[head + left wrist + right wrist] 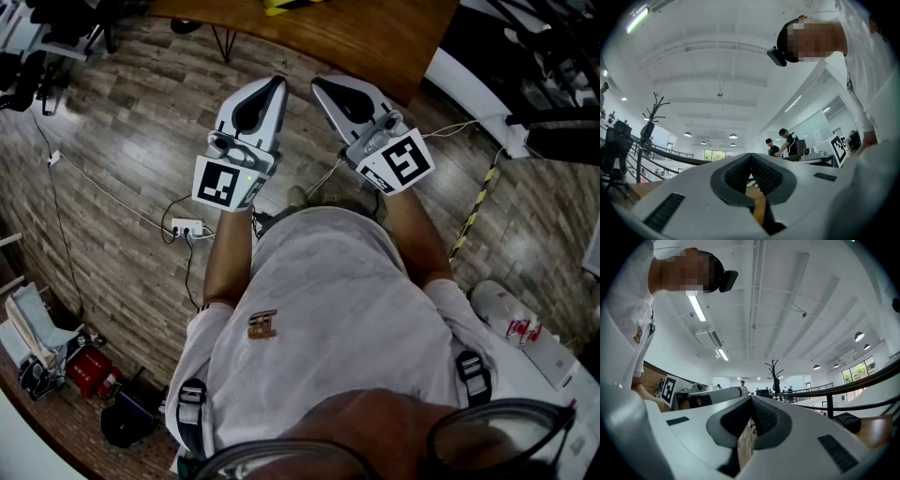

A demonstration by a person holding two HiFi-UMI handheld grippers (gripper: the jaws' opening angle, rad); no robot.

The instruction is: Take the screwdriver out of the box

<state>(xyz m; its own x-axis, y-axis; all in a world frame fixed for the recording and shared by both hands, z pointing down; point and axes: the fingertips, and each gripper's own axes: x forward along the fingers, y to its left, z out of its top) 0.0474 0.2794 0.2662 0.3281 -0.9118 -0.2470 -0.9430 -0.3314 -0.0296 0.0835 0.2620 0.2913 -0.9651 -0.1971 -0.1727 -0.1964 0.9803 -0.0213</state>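
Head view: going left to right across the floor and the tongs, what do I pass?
Red item → power strip → left tongs → right tongs → striped tape.

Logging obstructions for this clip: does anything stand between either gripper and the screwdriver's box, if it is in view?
Cannot be judged: no box or screwdriver shows in any view. The left gripper and right gripper, both shut and empty, are held over the wood floor, near a wooden table.

Two grippers (pixel 277 84) (pixel 318 86), one wooden table (pixel 375 37), one power strip (pixel 187 227).
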